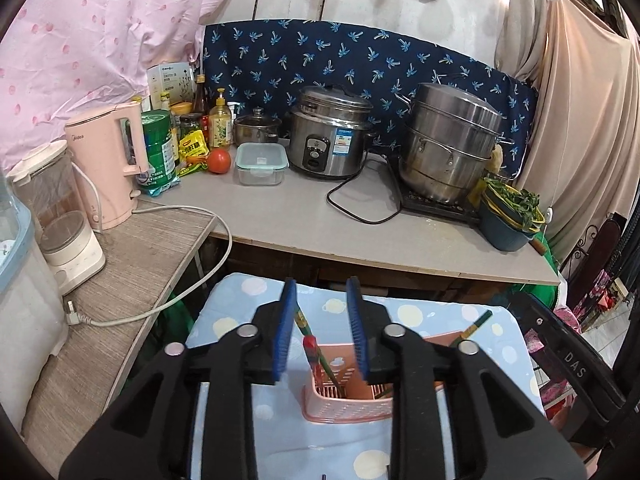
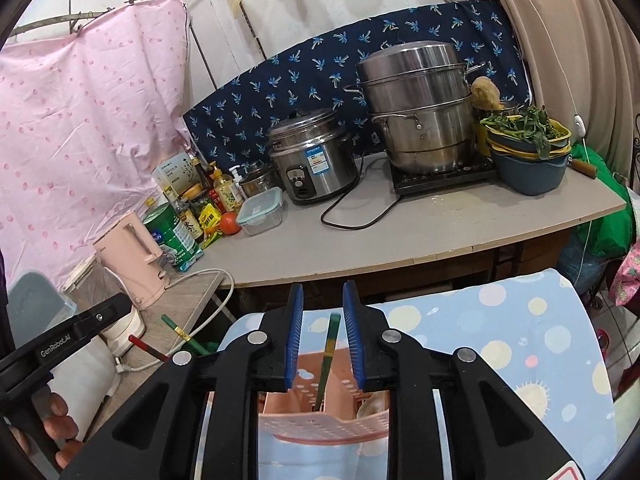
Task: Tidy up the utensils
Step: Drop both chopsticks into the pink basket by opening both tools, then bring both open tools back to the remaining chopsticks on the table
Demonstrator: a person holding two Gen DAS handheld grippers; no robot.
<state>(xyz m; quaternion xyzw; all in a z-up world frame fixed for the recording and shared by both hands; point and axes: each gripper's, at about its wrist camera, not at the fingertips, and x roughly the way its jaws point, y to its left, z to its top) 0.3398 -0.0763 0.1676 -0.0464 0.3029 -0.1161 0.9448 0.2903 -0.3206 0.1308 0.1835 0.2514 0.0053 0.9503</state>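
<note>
A pink slotted utensil holder stands on a blue spotted cloth. My left gripper is open just above it. A green chopstick and a red one stand in the holder between the blue pads, touching neither. Another green chopstick leans out at the holder's right. In the right wrist view my right gripper is open above the holder, with a green chopstick standing free between its pads. The left gripper's body shows at the left there, with the red and green chopsticks beside it.
Beyond the cloth is a grey counter with a rice cooker, a steamer pot, a lidded box, a tomato, bottles and a bowl of greens. A pink kettle and its cord sit left.
</note>
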